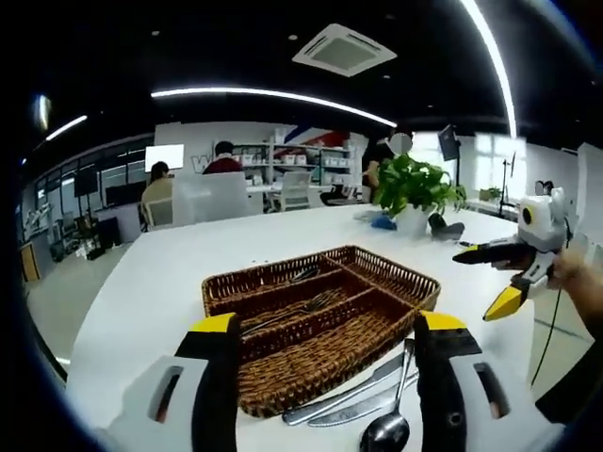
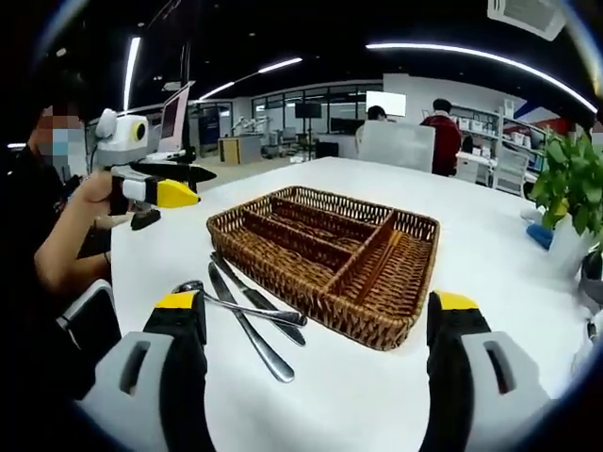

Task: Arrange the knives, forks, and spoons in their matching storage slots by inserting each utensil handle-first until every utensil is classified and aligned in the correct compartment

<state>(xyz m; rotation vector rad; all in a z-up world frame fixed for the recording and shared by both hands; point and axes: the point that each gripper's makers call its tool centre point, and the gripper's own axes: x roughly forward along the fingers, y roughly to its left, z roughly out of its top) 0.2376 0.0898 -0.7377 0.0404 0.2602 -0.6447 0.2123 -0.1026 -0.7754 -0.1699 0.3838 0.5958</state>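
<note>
In the left gripper view, the left gripper (image 1: 325,353) hangs above the near edge of a white counter (image 1: 170,273), its two yellow-tipped jaws spread wide apart with nothing between them. Just ahead sits a wicker cutlery basket (image 1: 320,311) divided into compartments. Forks (image 1: 292,314) lie in one of the long middle compartments, and more metal glints in the compartment behind, too small to name. On the counter just beside the basket's near right side lie two knives (image 1: 353,394) and a spoon (image 1: 388,426), bowl toward the camera. The right gripper (image 1: 490,278) comes in from the right, held in a person's hand (image 1: 575,268), well above the counter with its jaws parted and empty. A potted plant (image 1: 416,188) stands at the far end of the counter, and people sit at desks in the background.

In the right gripper view, the right gripper (image 2: 316,325) is wide open and empty, above the counter (image 2: 490,282). The basket (image 2: 330,259) lies ahead, seen from its other side. Two knives (image 2: 250,315) and the spoon (image 2: 231,301) lie crossed on the counter just beside the basket's near left edge. The left gripper (image 2: 174,193) appears at the left, held by a person's hand (image 2: 94,193) beyond the counter's edge; whether its jaws are parted cannot be told from here. The plant (image 2: 570,188) shows at the right edge.
</note>
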